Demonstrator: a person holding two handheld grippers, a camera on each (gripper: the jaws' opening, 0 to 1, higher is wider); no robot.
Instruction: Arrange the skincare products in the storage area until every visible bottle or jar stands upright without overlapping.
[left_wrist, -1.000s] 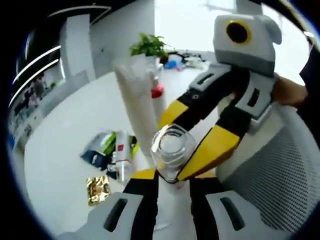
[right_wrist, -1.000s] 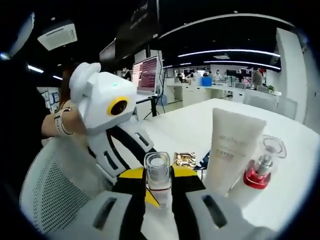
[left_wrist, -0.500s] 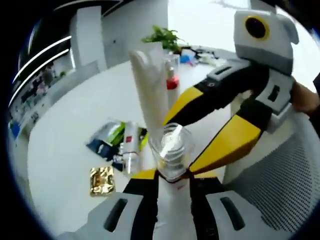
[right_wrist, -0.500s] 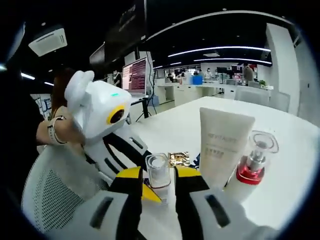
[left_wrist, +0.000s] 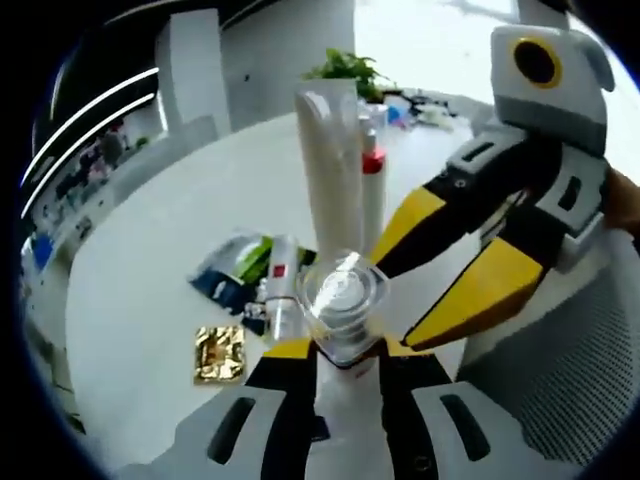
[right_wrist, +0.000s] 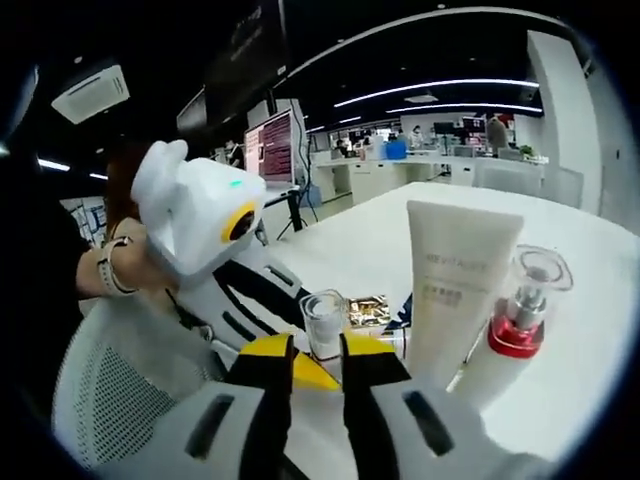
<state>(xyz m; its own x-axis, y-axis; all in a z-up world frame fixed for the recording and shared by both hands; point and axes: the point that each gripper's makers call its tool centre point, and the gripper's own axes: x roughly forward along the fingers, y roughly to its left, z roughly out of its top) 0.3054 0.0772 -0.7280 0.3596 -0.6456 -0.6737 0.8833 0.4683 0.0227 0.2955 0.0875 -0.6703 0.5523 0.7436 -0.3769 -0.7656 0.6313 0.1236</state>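
The left gripper (left_wrist: 345, 352) jaws were pressed on a small clear bottle (left_wrist: 343, 310), held upright just above the bench (left_wrist: 140, 300). The right gripper (right_wrist: 314, 352) jaws were spread, apart from it. The bottle was judged light, hard and slippery, best gripped low. A white tube (right_wrist: 455, 290) and a red-collared pump bottle (right_wrist: 515, 330) stood close by; open room lay leftward.

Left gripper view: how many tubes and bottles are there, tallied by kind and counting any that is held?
Upright white plastic tube: 1
Upright pump bottle with red collar: 1
Small clear-capped bottle in the left hand-held gripper: 1
Clear bottle with red label lying on its side: 1
Total: 4
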